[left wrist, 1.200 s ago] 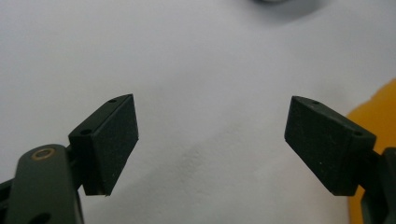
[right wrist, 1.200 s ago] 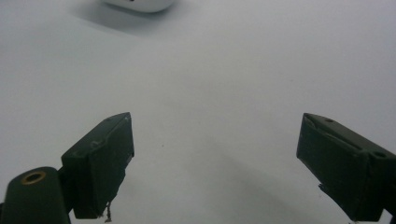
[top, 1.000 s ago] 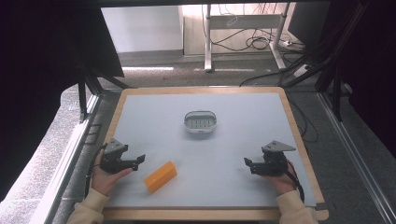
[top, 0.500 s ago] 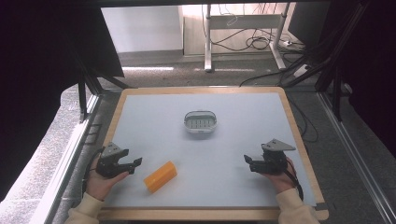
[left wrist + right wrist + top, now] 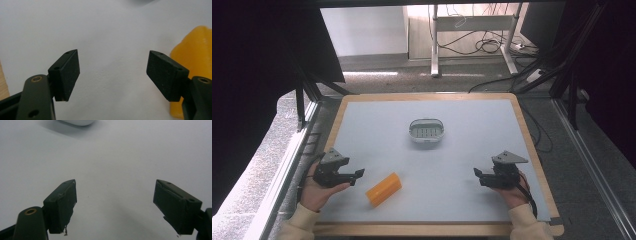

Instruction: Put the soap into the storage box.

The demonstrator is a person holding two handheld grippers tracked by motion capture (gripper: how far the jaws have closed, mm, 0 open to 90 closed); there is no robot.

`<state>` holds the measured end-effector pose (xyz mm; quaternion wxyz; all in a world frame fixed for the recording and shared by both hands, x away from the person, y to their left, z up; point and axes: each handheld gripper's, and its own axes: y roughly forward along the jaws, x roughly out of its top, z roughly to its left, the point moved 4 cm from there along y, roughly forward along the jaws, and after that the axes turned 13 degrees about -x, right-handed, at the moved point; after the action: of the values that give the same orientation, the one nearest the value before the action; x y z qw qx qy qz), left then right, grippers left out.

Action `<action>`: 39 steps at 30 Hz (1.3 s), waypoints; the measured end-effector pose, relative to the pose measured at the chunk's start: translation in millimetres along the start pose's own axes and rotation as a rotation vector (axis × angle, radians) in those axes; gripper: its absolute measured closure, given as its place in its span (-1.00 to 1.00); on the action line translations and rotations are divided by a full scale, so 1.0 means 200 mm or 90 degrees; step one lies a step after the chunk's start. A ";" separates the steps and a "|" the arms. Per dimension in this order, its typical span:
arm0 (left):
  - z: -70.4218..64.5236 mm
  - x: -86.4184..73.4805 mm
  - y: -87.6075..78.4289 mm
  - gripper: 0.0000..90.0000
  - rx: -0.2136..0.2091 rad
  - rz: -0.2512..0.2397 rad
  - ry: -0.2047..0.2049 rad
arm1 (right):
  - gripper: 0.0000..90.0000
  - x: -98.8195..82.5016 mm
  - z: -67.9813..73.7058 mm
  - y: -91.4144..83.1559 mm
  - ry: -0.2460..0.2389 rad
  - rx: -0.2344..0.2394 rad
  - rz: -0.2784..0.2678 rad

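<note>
At the near left, the left gripper (image 5: 357, 176) hovers with its jaws wide, having just opened further, nothing between them. Just to its right the orange block (image 5: 383, 189) lies on the table (image 5: 472, 150). Farther off, mid-table, sits a white dish (image 5: 427, 132). Near right, the right gripper (image 5: 478, 175) stands wide and empty.

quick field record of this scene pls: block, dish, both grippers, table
block: orange block lying flat, near front edge, not held
dish: small white oval dish, mid-table, upright
left gripper: open, just left of the block, nothing between its fingers; its jaws have just been opening
right gripper: open, nothing between its fingers
table: pale top with wooden rim
</note>
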<state>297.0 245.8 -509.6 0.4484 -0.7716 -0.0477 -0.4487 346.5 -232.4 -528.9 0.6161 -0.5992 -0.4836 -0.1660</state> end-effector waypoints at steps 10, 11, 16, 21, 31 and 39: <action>-0.03 0.07 -0.03 -0.42 0.004 0.005 0.014 | -0.56 -0.02 -0.01 0.01 0.000 -0.008 0.014; -0.04 0.08 -0.03 -0.43 0.006 0.005 0.017 | -0.56 -0.02 -0.01 0.01 -0.001 -0.009 0.014; -0.06 0.11 -0.01 -0.46 -0.006 0.010 0.021 | -0.56 -0.03 0.00 0.02 -0.007 -0.013 0.020; -0.10 0.15 0.00 -0.43 -0.029 0.040 0.025 | -0.56 -0.03 0.00 0.02 -0.010 -0.014 0.024; -0.15 0.27 -0.02 -0.47 -0.049 0.043 0.037 | -0.56 -0.04 0.00 0.03 -0.012 -0.019 0.030; -0.18 0.27 0.01 -0.45 -0.067 0.052 0.043 | -0.55 -0.04 0.00 0.02 -0.015 -0.020 0.030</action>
<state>305.8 200.9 -463.9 0.4266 -0.7798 0.0224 -0.4575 346.0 -233.2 -537.1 0.6048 -0.6219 -0.4738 -0.1514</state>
